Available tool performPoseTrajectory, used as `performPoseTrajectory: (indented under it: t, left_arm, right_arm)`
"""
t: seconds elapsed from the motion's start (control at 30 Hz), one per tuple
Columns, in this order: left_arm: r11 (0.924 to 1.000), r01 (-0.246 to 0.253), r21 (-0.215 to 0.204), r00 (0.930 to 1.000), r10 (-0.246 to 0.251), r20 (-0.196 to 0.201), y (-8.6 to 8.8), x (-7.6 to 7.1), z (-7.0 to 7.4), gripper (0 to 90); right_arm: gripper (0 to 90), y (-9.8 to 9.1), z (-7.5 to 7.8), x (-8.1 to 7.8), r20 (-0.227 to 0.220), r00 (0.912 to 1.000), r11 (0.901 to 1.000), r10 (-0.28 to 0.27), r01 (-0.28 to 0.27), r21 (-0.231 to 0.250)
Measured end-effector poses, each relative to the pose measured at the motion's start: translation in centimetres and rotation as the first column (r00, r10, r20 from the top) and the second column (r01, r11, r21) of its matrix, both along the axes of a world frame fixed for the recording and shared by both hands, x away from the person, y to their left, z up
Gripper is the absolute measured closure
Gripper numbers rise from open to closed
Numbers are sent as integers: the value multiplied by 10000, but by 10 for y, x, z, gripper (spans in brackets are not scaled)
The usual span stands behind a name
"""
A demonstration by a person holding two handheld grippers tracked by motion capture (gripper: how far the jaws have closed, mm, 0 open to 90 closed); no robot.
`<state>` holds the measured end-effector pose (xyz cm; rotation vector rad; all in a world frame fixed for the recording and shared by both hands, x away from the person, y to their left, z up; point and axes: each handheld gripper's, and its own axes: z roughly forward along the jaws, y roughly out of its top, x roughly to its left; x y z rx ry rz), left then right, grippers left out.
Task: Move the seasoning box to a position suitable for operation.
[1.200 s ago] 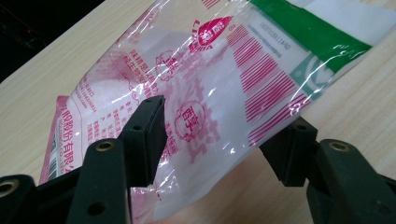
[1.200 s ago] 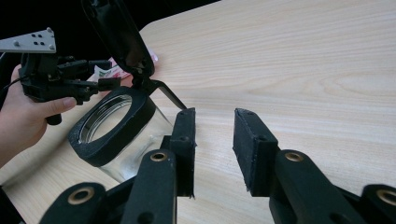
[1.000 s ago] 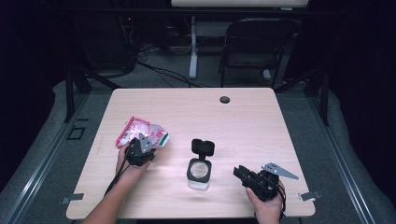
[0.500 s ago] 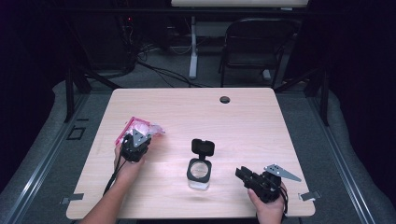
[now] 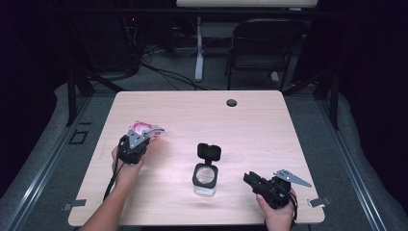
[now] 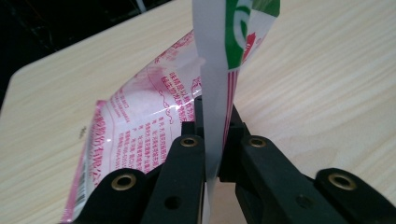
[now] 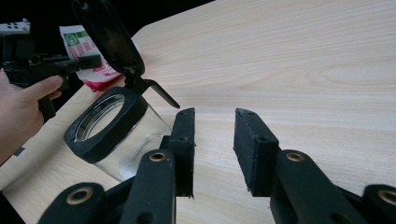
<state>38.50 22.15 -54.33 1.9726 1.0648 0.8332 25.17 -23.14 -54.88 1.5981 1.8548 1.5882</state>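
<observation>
The only print stands on the pink-and-white plastic pouch (image 6: 140,126), clamped at its edge in the left gripper (image 6: 212,135). Its clear face carries rows of small pink characters, seemingly Chinese, too fine and too slanted to read. At 12 o'clock above the jaws, the raised white flap bears a green and red emblem, cut off at the frame's edge. No word, brand or number can be made out.

You're working in a dark lab or studio: behind your wooden table (image 5: 269,120) stand a folding chair (image 5: 262,45), tangled floor cables (image 5: 159,72) and black curtains.
</observation>
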Motion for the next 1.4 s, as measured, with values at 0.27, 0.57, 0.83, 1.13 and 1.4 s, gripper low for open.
performPoseTrajectory:
  t: [0.27, 0.57, 0.83, 1.13, 1.4]
  left_arm:
    - [9993, -49, -369, 9886, 104, 1501, 12, -24, 38, 900]
    - [9744, 1491, -1680, 9848, -1310, 1138, 5, -48, 57, 900]
    - [9370, 2918, -1919, 9554, -2762, 1042, -17, -74, 64, 900]
    - [9015, 3576, -2437, 9338, -3470, 869, -23, -87, 61, 900]
    - [8793, 4184, -2275, 9082, -4031, 1126, -26, -103, 69, 900]
  right_arm:
    - [691, 4, 0, 7, 38, 9998, 9998, 185, -186, 52]
    - [692, 17, 2, 19, 122, 9977, 9978, 666, -666, -4]
    - [692, 24, 3, 28, 177, 9952, 9952, 966, -969, 159]
    - [692, 32, 4, 34, 274, 9913, 9915, 1287, -1292, 156]
    - [691, 40, 12, 35, 692, 9864, 9884, 1489, -1464, -399]
